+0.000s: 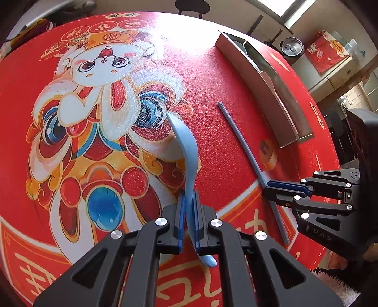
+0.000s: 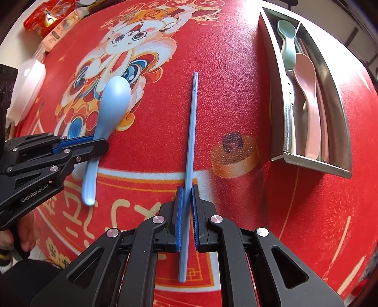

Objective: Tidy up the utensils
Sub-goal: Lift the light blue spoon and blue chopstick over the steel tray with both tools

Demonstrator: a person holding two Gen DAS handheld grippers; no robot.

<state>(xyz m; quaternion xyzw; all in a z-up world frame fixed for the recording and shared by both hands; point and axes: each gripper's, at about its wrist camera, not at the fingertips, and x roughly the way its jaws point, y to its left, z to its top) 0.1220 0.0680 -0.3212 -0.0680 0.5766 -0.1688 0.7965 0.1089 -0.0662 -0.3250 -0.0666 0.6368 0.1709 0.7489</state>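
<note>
My left gripper (image 1: 189, 196) is shut on the handle of a light blue spoon (image 1: 186, 146), bowl pointing away; it also shows in the right wrist view (image 2: 104, 141) with the spoon (image 2: 113, 101). My right gripper (image 2: 187, 189) is shut on a light blue chopstick (image 2: 192, 118), which points away over the red mat; it shows in the left wrist view (image 1: 271, 186) with the chopstick (image 1: 241, 137). A steel utensil tray (image 2: 281, 94) at the right holds a green spoon (image 2: 288, 40), a pink spoon (image 2: 307, 94) and pink chopsticks.
A round table carries a red mat with a cartoon rabbit (image 1: 106, 70). Snack packets (image 2: 52, 19) and a white object (image 2: 26, 80) lie at the far left edge. The steel tray (image 1: 264, 82) stands near the table's right edge.
</note>
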